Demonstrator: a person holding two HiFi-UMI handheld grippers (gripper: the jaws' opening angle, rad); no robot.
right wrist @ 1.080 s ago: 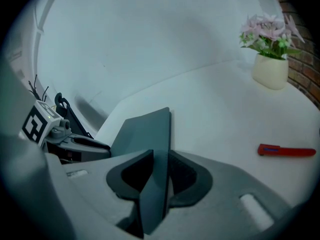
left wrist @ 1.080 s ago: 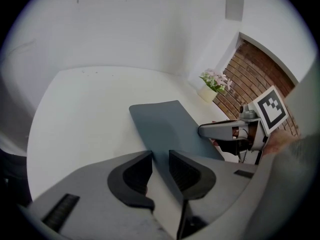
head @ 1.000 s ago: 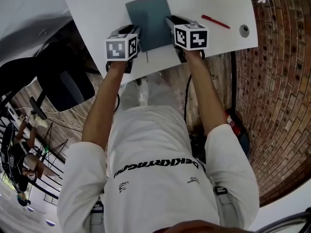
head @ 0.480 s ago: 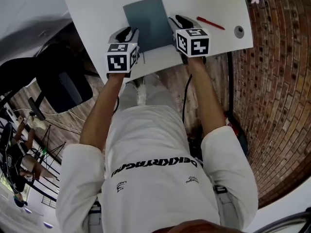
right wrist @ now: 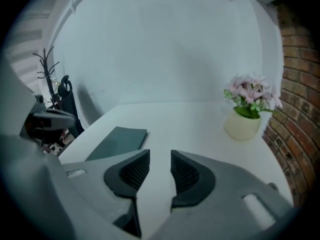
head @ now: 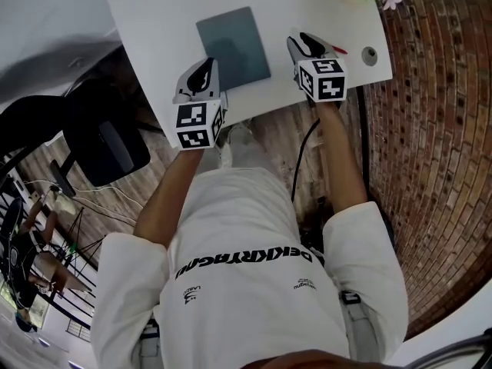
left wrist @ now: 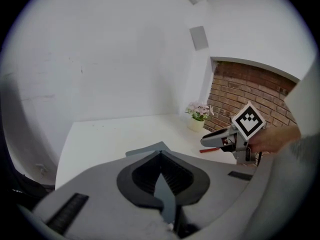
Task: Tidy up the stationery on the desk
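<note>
Head view, desk: a white, smooth, flat slab with rounded corners; most of its top is bare.
Brick wall: rough red brick running along the desk's right edge.
Chair: dark, standing off the desk's near left corner.
Notebook: a thin, closed, dull grey-green rectangle with a matt cover. It lies flat mid-desk, nearer the near edge, between my two grippers; neither has hold of it.
Left gripper: grey shell with black ribbed pads. Its jaws are pressed together with nothing in them. It sits over the near edge, just beside the notebook's near left corner.
Right gripper: same build. Its jaws have just been opening and stand wide, with only bare white desk showing between the pads. It is near the right edge, above the pen.
Flower pot: a cream, rounded pot with pink blooms and green leaves, at the far right corner.
Pen: a slim red stick by the right edge, partly behind my right gripper.
Cable hole: a small grey round near the right edge.
Room: a wide bare stretch left of and beyond the notebook; a tighter strip between notebook and pen.
</note>
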